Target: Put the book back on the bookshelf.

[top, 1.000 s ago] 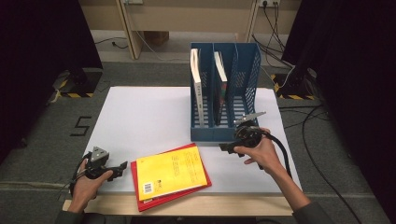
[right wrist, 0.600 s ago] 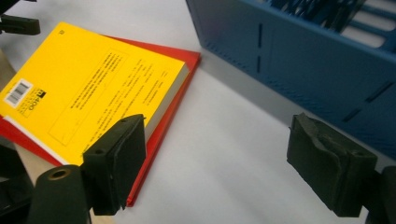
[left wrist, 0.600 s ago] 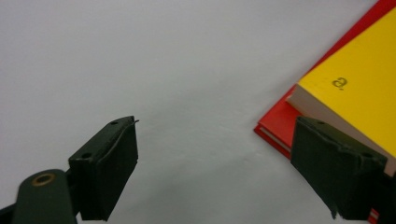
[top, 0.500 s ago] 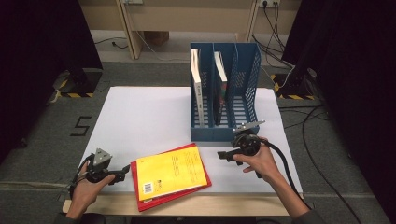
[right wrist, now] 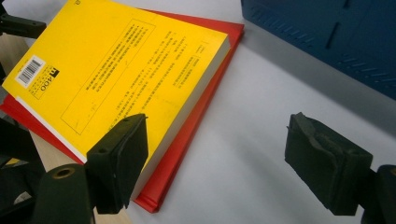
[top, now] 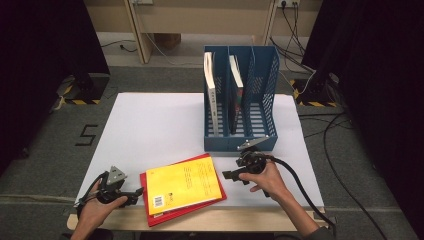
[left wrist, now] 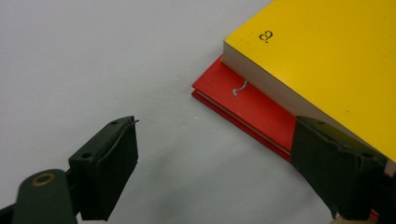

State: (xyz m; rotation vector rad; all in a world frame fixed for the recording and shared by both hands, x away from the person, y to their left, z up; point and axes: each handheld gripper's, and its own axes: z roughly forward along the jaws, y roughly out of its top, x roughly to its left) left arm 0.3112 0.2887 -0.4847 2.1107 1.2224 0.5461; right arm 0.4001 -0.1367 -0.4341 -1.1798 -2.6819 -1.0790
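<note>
Grey carpet floor (top: pixel 160 70) w/ cables, wooden desk legs (top: pixel 136 30) at back, black curtains (top: pixel 40 60) both sides.

Yellow book (top: pixel 187 184) lying flat on red book (top: pixel 175 216), table's near edge

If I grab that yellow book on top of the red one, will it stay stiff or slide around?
The yellow book looks thick, so it probably stays fairly stiff, though a soft cover may sag from one edge. Its cover looks smooth, and it lies loose on the red book, so a push likely slides it.
</note>
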